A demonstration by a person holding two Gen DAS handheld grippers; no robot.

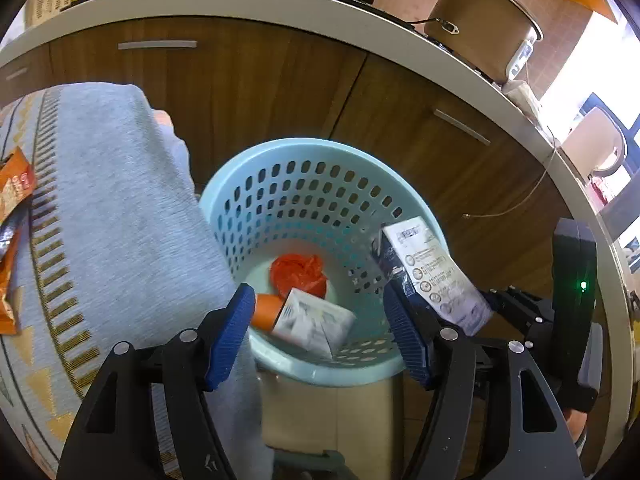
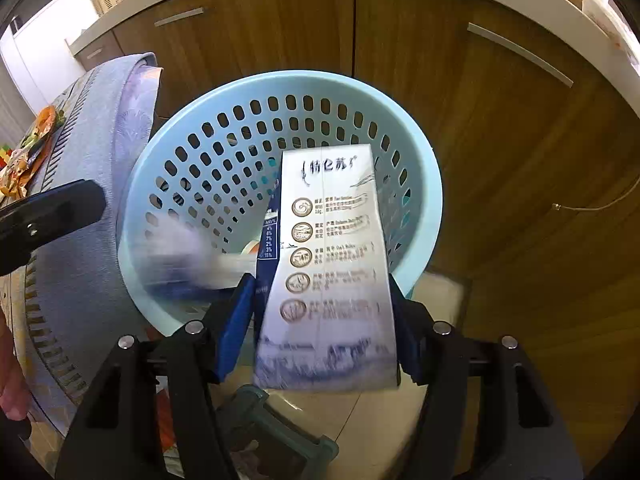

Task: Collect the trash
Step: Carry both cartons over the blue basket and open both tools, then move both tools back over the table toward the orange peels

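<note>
A light blue perforated basket (image 1: 320,152) stands on the floor by the cabinets; it also shows in the right wrist view (image 2: 424,184). Inside it lie a crumpled red bag (image 1: 298,274) and a white carton with an orange end (image 1: 312,322). My left gripper (image 1: 320,332) is open and empty above the basket's near rim. My right gripper (image 2: 320,324) is shut on a white and blue milk carton (image 2: 332,272), held over the basket. That carton (image 1: 430,268) and the right gripper show at the right of the left wrist view.
A table with a grey-blue cloth (image 1: 100,220) stands left of the basket, with orange snack wrappers (image 1: 12,208) on it. Wooden cabinet doors (image 1: 248,92) and a white counter edge (image 1: 360,20) lie behind. A pot (image 1: 484,20) sits on the counter.
</note>
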